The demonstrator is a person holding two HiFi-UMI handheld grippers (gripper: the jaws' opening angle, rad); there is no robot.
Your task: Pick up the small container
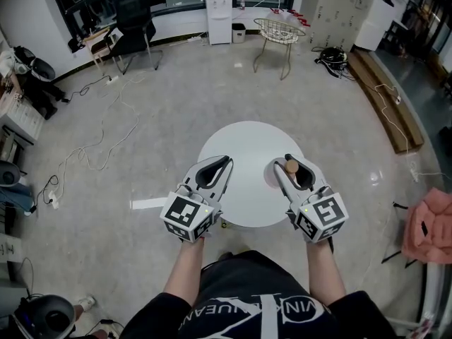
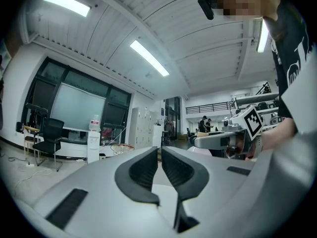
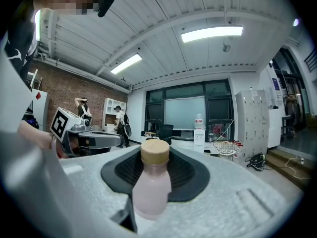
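The small container (image 1: 291,167) is a pale pink bottle with a tan round cap (image 3: 155,151). It stands upright between the pads of my right gripper (image 1: 289,162), which is shut on its body (image 3: 150,190), held above the right side of the round white table (image 1: 247,138). My left gripper (image 1: 224,162) hovers level over the table's left side with its dark pads (image 2: 143,170) together and nothing between them. In the left gripper view the right gripper (image 2: 218,141) shows off to the right. In the right gripper view the left gripper (image 3: 94,140) shows off to the left.
A wire basket stand (image 1: 280,32) and a white water dispenser (image 1: 219,13) stand far back, with an office chair (image 1: 134,25) to the left. Cables (image 1: 99,136) trail over the floor at left. A pink chair (image 1: 428,224) is at the right edge.
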